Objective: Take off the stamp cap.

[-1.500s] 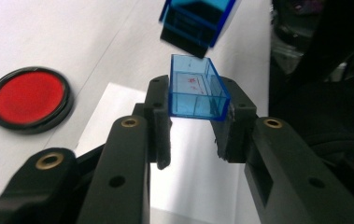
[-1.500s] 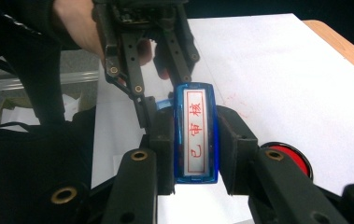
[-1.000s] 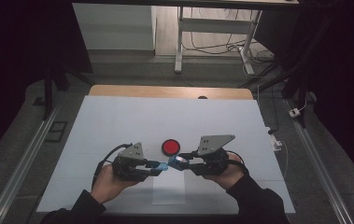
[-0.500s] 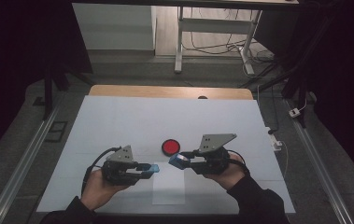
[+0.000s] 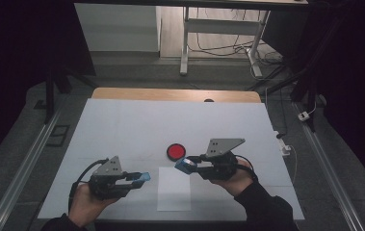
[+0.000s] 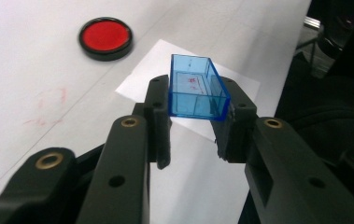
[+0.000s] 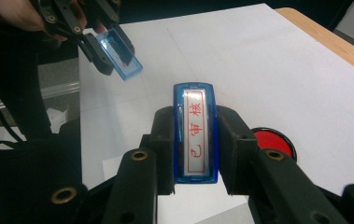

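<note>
My left gripper (image 6: pixel 195 95) is shut on a clear blue cap (image 6: pixel 195 88), hollow, with red smears inside. In the high view it (image 5: pixel 140 178) hovers near the table's front, left of a white paper sheet (image 5: pixel 174 195). My right gripper (image 7: pixel 195 123) is shut on a blue stamp (image 7: pixel 195 130) whose white face, with red characters, is turned up at the camera. From above, that gripper (image 5: pixel 186 164) sits just past the paper's far edge. A gap separates the stamp (image 5: pixel 185 165) from the cap (image 5: pixel 144 177).
A round red ink pad (image 5: pixel 175 151) in a black rim lies on the white table cover (image 5: pixel 132 125), just behind the right gripper. Cables trail back from both grippers. The wooden table edge (image 5: pixel 170 94) runs along the far side.
My left gripper has drawn away to the left and toward the front edge with the cap, parting it from the stamp. The right gripper has stayed put.
</note>
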The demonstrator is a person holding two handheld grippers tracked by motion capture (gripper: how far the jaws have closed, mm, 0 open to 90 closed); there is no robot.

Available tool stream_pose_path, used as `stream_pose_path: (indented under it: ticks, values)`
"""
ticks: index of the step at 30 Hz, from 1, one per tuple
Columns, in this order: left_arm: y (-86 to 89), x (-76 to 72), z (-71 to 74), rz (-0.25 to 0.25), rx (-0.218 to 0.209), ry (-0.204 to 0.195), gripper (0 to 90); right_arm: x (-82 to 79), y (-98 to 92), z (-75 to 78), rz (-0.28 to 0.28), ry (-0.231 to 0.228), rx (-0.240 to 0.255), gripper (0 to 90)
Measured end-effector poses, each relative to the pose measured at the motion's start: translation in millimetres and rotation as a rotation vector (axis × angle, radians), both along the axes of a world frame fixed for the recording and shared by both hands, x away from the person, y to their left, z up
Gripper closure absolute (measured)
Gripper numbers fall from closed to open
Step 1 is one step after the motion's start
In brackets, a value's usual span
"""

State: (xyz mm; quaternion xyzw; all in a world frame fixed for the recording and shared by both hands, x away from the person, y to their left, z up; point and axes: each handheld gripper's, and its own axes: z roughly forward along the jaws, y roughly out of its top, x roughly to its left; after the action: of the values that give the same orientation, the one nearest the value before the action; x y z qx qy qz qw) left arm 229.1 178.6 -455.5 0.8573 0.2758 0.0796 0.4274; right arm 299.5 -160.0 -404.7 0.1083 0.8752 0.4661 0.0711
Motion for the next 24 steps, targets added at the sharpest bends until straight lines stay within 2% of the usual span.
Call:
stream_pose_path:
  ticks: [4,10,18,24]
  values:
    - [10.2,-6.6,-3.0,0.033,-0.015,-0.007,68.5,0.1,-0.3,-0.3,-0.011,0.001,0.003,69.7]
    - [19.6,-15.2,-4.8,0.081,0.004,-0.023,68.4,0.4,-1.1,-1.0,-0.022,0.003,0.002,69.7]
    - [34.2,-24.1,-8.9,0.145,-0.016,0.003,68.5,-0.3,-2.6,-1.6,-0.032,0.000,-0.003,69.7]
    - [44.5,-33.0,-12.2,0.185,-0.029,0.006,68.5,-0.9,-2.3,-2.1,-0.045,0.004,0.005,69.7]
